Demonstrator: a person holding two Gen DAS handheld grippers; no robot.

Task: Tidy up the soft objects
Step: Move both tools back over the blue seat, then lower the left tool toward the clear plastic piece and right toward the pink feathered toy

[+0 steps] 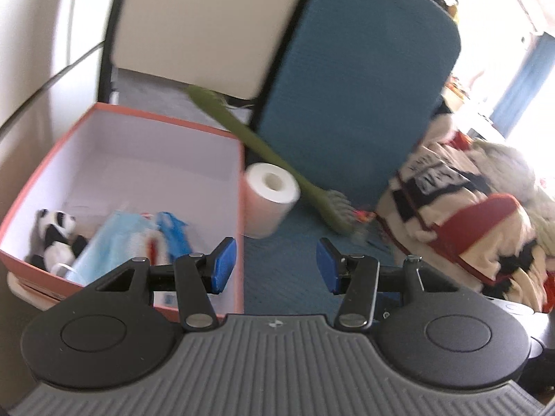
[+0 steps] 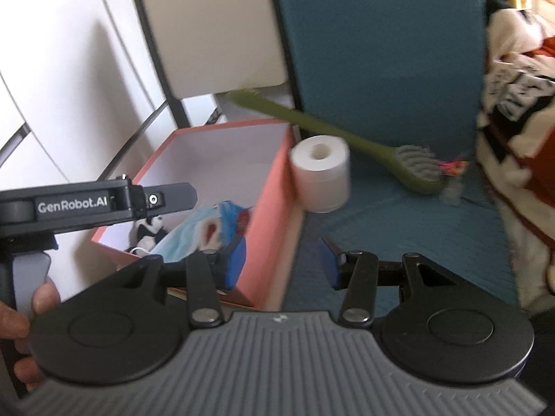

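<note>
Both grippers hang over a teal seat cushion with nothing between their blue pads. The left gripper stands with its jaws apart, about half spread, and touches nothing; through the gap only the cushion shows. The right gripper is likewise spread and empty, its pads clear of everything. In the right wrist view the body of the left gripper crosses the frame at 9 o'clock, with a hand on its grip at 8 o'clock.

The orange box with white inner walls sits at 10 o'clock from the left gripper, its near corner just behind the left pad in the picture. Inside it, against the near wall, lie a panda plush, a pale blue face mask and a bright blue soft item with a bit of red and white; what that last piece is cannot be told through the blur.

Just beside the box's right wall, at 12 o'clock from the left gripper, stands a toilet paper roll, upright on the cushion. A green brush leans from 11 o'clock down to 1 o'clock, its grey bristled head resting on the cushion just right of the roll. At 3 o'clock lies a heap of cream, black and red fabric, apart from both grippers.
</note>
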